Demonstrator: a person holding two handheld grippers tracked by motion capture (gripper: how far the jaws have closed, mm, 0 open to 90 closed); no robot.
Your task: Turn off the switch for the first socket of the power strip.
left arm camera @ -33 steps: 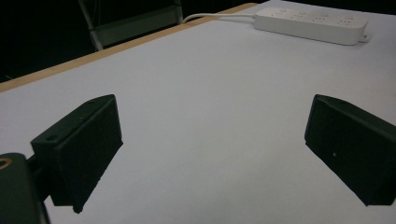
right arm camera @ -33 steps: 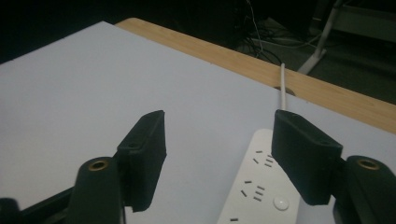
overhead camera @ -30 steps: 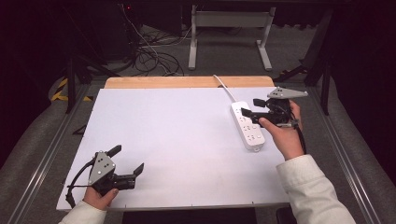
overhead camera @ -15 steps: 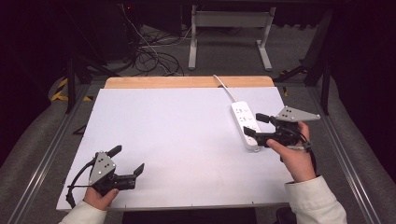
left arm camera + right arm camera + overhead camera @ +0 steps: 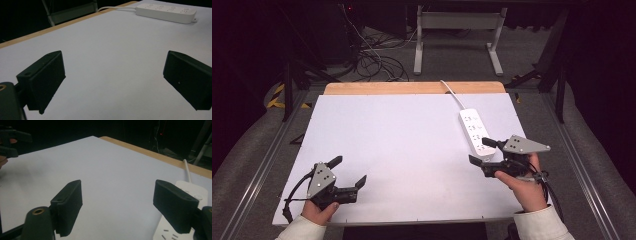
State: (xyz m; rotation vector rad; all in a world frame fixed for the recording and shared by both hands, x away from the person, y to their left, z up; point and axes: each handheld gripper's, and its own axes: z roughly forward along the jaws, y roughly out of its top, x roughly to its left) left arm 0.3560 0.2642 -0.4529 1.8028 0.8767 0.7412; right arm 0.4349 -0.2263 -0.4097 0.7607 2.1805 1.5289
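A white power strip (image 5: 476, 131) lies on the right side of the white table top (image 5: 402, 145), its cord running off the far edge. My right gripper (image 5: 482, 151) is open at the strip's near end, jaws pointing left, nothing between them. In the right gripper view the power strip (image 5: 180, 220) sits behind the right jaw. My left gripper (image 5: 348, 170) rests open near the front left corner, empty. The left gripper view has the power strip (image 5: 165, 12) far off across the table.
A wooden strip (image 5: 412, 88) borders the table's far edge. Beyond it are tangled cables (image 5: 374, 62) on the floor and a metal stand (image 5: 457, 35). Metal rails (image 5: 257, 175) run along both sides of the table.
My right gripper has drawn back from over the power strip toward the near edge and turned its jaws leftward. The left gripper has stayed put.
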